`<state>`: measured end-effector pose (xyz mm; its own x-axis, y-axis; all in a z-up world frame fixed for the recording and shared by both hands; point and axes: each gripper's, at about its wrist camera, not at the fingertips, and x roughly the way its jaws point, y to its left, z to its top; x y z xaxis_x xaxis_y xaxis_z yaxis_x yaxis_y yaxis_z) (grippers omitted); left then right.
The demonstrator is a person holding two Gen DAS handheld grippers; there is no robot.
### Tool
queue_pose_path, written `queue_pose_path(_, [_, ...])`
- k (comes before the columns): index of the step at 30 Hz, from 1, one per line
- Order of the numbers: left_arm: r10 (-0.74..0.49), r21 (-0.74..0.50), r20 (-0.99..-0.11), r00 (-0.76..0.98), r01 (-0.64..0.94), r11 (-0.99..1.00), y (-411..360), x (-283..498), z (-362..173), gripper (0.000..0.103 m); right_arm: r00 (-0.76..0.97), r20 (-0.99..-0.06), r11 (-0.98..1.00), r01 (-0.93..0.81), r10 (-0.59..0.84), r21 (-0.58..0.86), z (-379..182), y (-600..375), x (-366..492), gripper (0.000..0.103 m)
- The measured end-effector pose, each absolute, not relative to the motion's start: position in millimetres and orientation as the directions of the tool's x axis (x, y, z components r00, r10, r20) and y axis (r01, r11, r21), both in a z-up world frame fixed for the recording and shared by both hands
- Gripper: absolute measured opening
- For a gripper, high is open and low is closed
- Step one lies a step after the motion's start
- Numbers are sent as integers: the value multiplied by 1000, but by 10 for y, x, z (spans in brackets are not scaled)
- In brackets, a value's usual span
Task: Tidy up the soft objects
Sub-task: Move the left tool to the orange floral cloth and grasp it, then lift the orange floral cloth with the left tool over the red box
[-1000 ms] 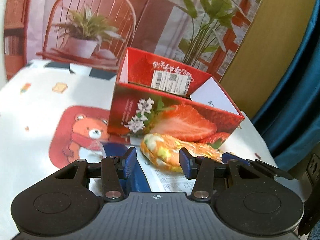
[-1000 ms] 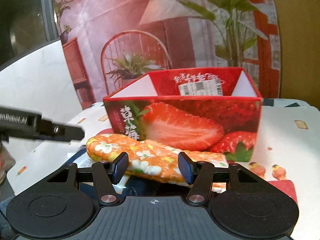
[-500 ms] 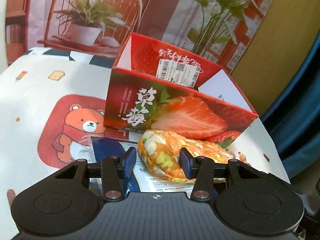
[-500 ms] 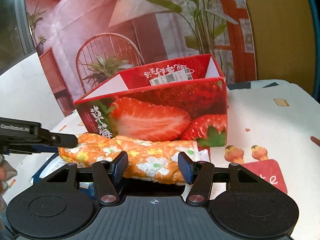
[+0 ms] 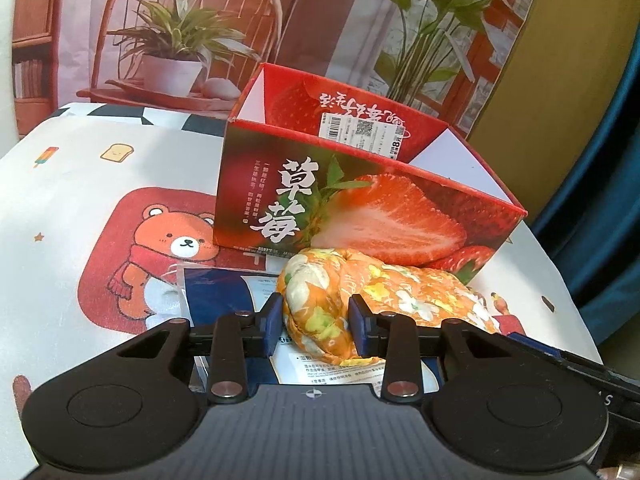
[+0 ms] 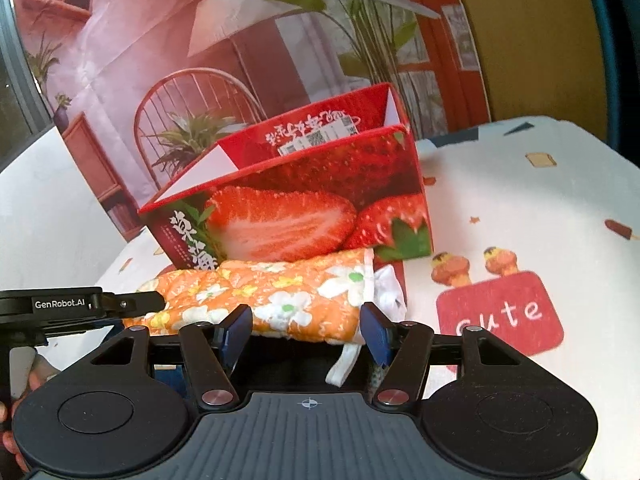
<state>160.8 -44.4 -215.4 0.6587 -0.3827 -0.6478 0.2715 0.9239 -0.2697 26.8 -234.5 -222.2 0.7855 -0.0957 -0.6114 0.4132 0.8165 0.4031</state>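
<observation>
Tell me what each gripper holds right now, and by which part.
The left gripper is closing on the floral oven mitt at its rounded end. The right gripper is opening around the cuff end; no firm hold shows.

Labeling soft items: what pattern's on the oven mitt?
Orange with white and yellow flowers, clearest in the right wrist view.

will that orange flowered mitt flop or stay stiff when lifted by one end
The orange flowered mitt looks padded and puckers between the closing left gripper jaws, so it probably squashes. Held at one end, its long body would likely sag.

Bear-print tablecloth [image 5: 80, 184], printed backdrop [image 5: 320, 20]
</observation>
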Motion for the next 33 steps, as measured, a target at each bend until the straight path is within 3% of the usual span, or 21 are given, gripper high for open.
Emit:
queue_pose_path(6, [-387,-273,-645,659,274,922,-415,1608,-2177,37,754,-653,801,437,-77,410,-2323,-2327,268,56])
queue_pose_path(21, [-407,-281,-628,664,294,914,-371,1606,-2238,37,829,-559,702,413,-26,580,-2285,-2580,412,57])
queue_pose_path(30, [-421,-294,-629,654,302,907,-352,1635,-2234,37,825,-565,635,445,-16,631,-2426,-2779,517,33])
queue_pose_path(33, [-429,-291,-629,648,315,903,-360,1642,-2203,31,817,-577,655,443,-13,612,-2413,-2780,539,24])
